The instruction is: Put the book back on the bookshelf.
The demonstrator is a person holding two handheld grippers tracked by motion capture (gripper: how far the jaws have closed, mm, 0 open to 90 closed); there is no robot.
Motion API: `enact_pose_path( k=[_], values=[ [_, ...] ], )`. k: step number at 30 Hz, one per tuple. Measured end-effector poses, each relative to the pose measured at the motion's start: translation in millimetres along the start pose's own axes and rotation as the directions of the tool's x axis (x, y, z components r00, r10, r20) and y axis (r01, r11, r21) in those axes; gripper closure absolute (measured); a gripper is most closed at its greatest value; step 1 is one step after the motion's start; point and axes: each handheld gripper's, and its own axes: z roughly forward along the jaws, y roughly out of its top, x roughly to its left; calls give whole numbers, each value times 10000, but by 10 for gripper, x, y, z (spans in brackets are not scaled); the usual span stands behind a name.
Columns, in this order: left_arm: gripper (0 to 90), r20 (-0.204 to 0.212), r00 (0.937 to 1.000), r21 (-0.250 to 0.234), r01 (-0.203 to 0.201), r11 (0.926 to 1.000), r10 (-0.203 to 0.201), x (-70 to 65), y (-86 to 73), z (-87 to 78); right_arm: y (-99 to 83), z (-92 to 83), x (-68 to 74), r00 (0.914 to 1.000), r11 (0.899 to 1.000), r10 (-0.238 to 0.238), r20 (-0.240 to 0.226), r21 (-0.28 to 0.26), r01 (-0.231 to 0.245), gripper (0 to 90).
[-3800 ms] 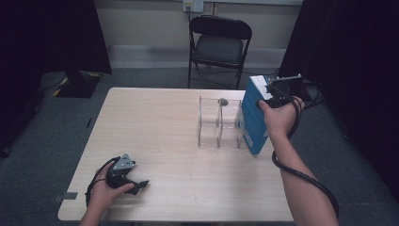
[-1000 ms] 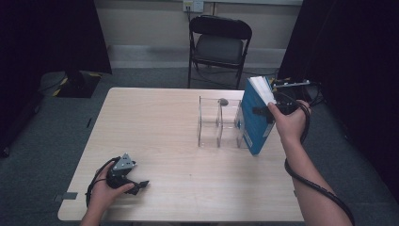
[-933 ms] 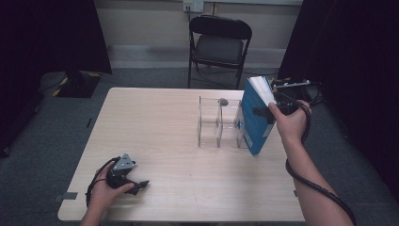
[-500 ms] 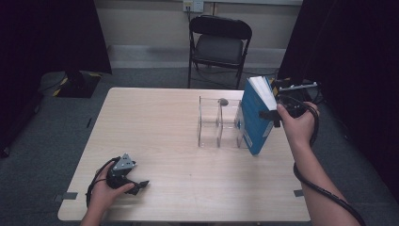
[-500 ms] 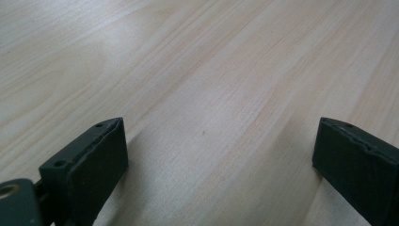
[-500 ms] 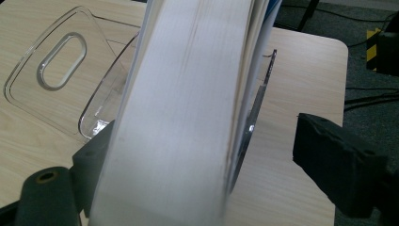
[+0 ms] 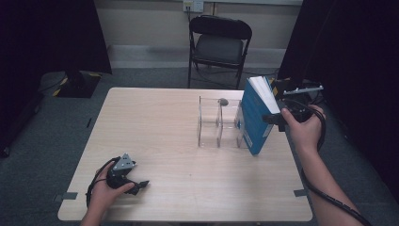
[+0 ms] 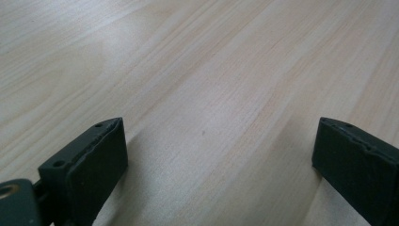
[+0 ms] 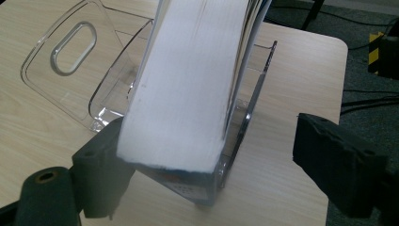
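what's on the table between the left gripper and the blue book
In the high view, bare tabletop runs from the left gripper until the clear acrylic rack, whose dividers stand just before the blue book.

Recording studio or lab setup, not a home. Black curtains [image 7: 51, 37] hang on both sides. Grey carpet floor [image 7: 42, 136], tape marks on it. Lone black folding chair [image 7: 219, 44] against a bare wall with a power outlet [image 7: 194, 4]. Plain wood tabletop [image 7: 155, 122], nearly bare. Cables trail on the floor at right.
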Motion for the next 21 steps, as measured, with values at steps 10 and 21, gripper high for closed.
enact_pose_path(
  k=[10, 21],
  values=[
    [34, -6, 10000, 67, -70, 10000, 70, 4, 1, -3, -103, -26, 27, 9995, 9999, -113, -281, -47, 111, 154],
    [35, -85, 9998, 63, -166, 9998, 167, 6, 2, -6, -227, -32, 74, 9985, 9996, -267, -475, -79, 263, 154]
  ],
)
